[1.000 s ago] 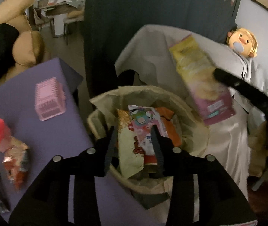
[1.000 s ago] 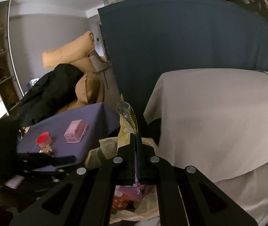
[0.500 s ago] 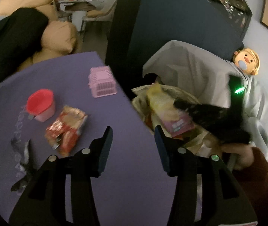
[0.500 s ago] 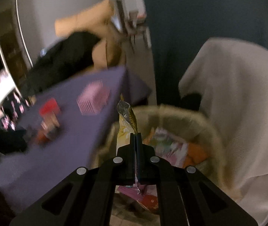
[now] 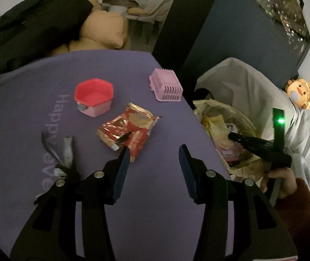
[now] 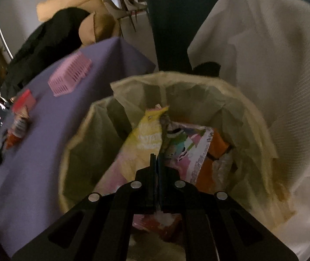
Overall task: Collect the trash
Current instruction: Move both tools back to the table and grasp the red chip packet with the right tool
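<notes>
While the right gripper [image 6: 157,161] hangs low over the round bin lined with a pale yellow bag [image 6: 253,117], its jaws are pinched together on the edge of a yellow and pink crisp packet [image 6: 141,143], which already dips inside the liner but has not been let go. Under and beside that packet lie a white wrapper printed with cartoon figures [image 6: 189,143] and an orange one [image 6: 218,150], so a fair share of the collecting looks done.

Over at the purple cloth-covered table [image 5: 155,206], the left gripper [image 5: 154,152] has its jaws standing apart with nothing between them; they have just been widening. Just beyond its left finger lies the nearest piece of rubbish left, a crumpled red foil snack wrapper [image 5: 131,130], flat, torn open and shiny, so it should be light and slippery to pinch. Nearer the left edge sits a twisted black and silver wrapper [image 5: 61,150], also flat on the cloth. Farther back stand a red hexagonal cup with a pale base [image 5: 94,96] and an upturned pink slatted plastic basket [image 5: 166,84]; whether either counts as trash I cannot tell.

My reading: one packet is about to be dropped, and at least two wrappers remain on the table.
</notes>
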`<move>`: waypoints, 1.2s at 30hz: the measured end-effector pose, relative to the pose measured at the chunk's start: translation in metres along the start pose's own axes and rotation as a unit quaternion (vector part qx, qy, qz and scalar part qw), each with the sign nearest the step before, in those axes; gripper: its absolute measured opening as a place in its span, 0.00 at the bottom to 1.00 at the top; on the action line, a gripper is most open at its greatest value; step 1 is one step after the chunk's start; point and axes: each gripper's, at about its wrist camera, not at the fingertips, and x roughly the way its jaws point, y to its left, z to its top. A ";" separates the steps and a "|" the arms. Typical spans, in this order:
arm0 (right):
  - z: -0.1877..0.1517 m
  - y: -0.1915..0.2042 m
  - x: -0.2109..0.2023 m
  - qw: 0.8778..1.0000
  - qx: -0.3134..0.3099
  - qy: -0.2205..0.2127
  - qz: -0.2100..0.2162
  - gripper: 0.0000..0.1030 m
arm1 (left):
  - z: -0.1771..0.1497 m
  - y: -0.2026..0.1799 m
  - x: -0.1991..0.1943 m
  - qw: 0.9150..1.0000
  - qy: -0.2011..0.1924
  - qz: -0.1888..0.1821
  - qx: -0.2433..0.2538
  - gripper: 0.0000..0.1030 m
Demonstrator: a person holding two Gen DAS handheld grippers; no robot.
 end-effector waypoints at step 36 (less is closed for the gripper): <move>0.022 0.206 0.007 0.994 -0.051 -0.005 0.094 0.55 | -0.056 0.140 -0.096 0.986 -0.088 0.111 -0.091 0.53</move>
